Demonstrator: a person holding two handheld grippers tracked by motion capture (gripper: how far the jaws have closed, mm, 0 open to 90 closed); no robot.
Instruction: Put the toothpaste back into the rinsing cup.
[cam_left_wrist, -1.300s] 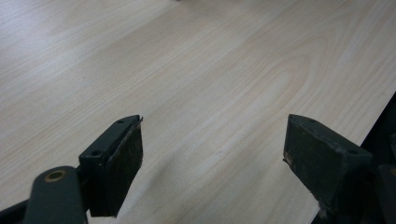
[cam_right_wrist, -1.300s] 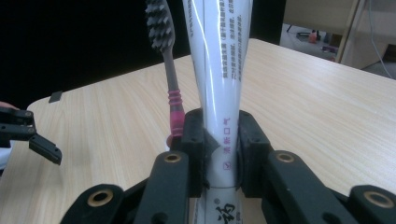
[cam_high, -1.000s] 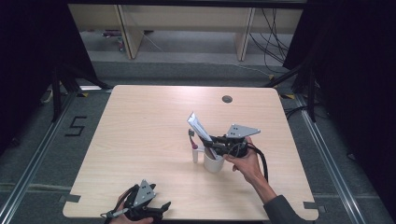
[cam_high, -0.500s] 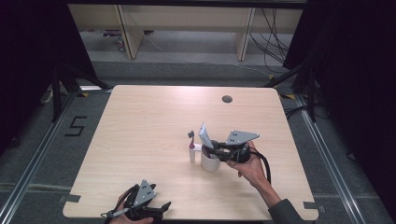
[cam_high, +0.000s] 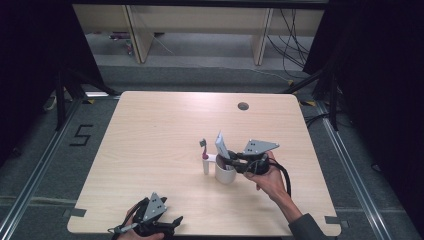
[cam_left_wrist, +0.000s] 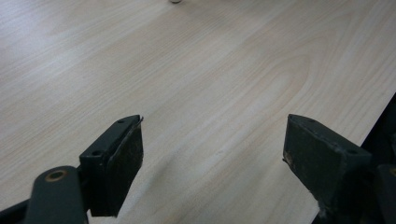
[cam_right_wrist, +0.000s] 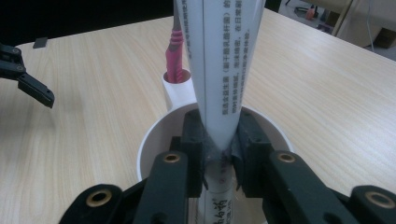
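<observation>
Two hand-held grippers are working over one pale wood-grain desk (cam_high: 150, 130). Near the desk's front edge, the left hand-held gripper (cam_left_wrist: 212, 158) is hovering wide open, holding nothing. Left of the one round white cup (cam_high: 225, 174), one pink-handled toothbrush (cam_high: 204, 152) is standing upright. The right hand-held gripper (cam_right_wrist: 219, 154) is clamping one flat white toothpaste tube (cam_right_wrist: 217, 65), its lower end inside the cup.

white tube (cam_right_wrist: 219, 70), white cup (cam_right_wrist: 154, 140), pink toothbrush (cam_right_wrist: 174, 56), pale wood table (cam_high: 165, 130)
</observation>
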